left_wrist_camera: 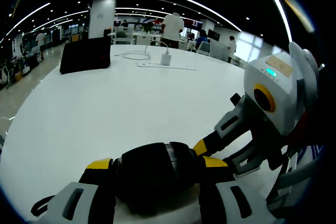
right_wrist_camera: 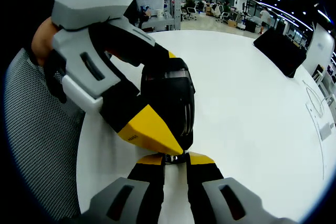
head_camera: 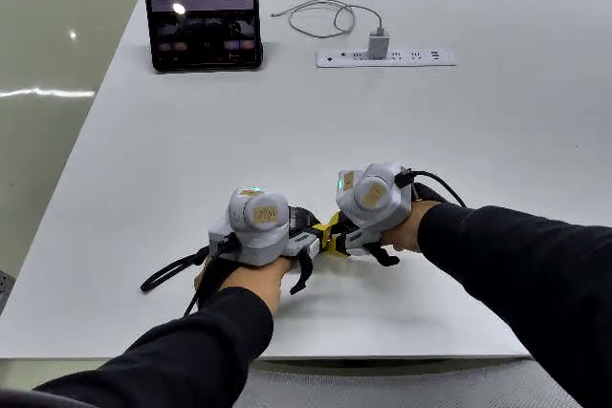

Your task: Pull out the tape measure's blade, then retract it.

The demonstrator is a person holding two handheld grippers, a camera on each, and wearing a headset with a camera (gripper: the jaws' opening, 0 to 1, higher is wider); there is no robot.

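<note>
Left gripper [left_wrist_camera: 156,182] is clamping the black-yellow tape measure [right_wrist_camera: 168,98], which is sitting on the white table [head_camera: 287,121] near its front edge. Right gripper [right_wrist_camera: 175,160] is pinching the blade tip [right_wrist_camera: 174,156] right at the case.

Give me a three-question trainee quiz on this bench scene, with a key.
1. Multiple choice: what does the left tool clamp? A) a screwdriver B) the tape measure C) a cup
2. True or false: a long stretch of blade lies drawn out across the table.
3. Short answer: in the head view, what lies to the right of the tablet at the table's far side?

Key
1. B: its jaws stand on either side of the black case.
2. False: the right tool pinches at the case's mouth, close beside the left tool.
3. The power strip, with a charger plugged in.
</note>
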